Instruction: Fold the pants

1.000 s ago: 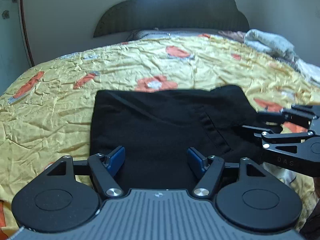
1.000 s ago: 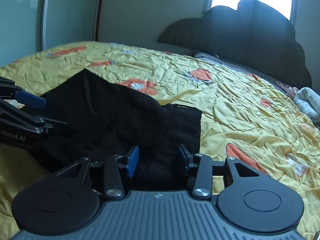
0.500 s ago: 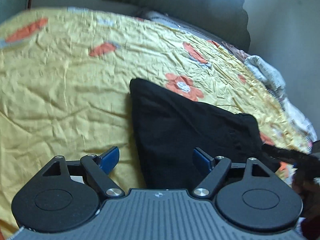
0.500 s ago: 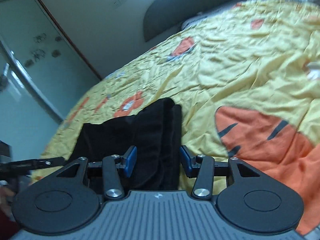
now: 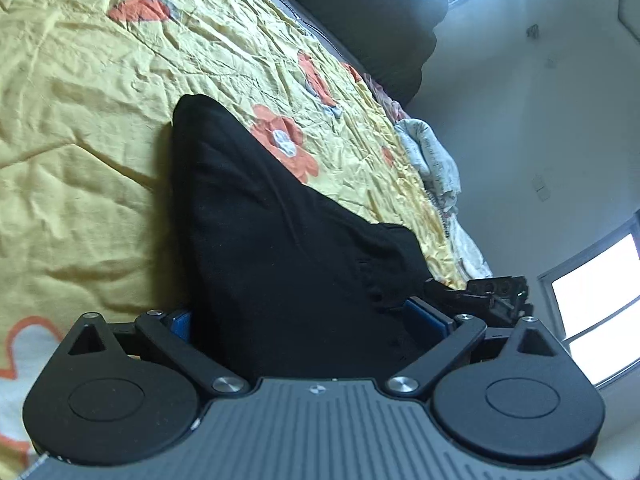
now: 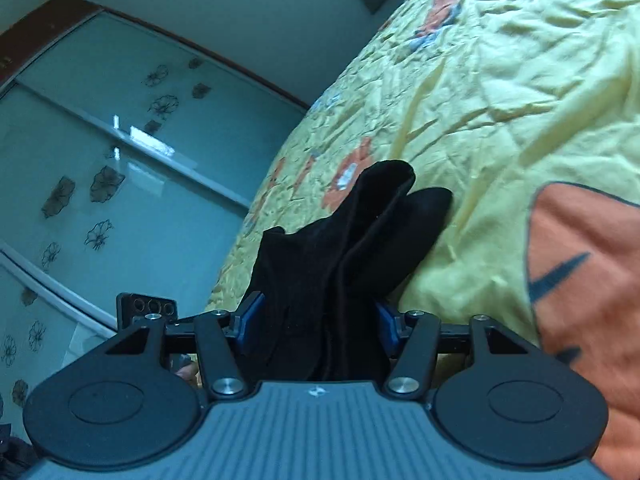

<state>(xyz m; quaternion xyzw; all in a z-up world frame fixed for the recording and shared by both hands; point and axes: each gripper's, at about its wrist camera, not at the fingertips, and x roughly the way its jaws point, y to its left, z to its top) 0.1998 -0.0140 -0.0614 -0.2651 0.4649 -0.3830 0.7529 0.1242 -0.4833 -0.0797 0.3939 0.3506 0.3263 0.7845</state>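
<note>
Black pants [image 5: 280, 240] lie folded in a thick band on the yellow flowered bedspread [image 5: 80, 120]. My left gripper [image 5: 304, 318] is low at the band's near end. Its jaws are opening wide, and the cloth lies between the blue pads [image 5: 180, 320] without being pinched. The right gripper [image 5: 492, 292] shows at the band's far right end. In the right wrist view the pants [image 6: 360, 232] run away from my right gripper [image 6: 318, 320]. Its jaws are opening too, with the stacked layers between the pads [image 6: 250, 320]. The left gripper [image 6: 146, 306] shows at the far end.
A dark headboard [image 5: 360, 12] stands at the head of the bed. Pale crumpled laundry [image 5: 432, 160] lies along the bed's right side. Frosted sliding doors [image 6: 100, 140] with flower prints stand beyond the bed's left side. Bright windows [image 5: 600, 300] are at the right.
Both grippers have rolled and dropped to opposite ends of the folded pants. Their jaws have widened, and the cloth now lies between the pads of each.
</note>
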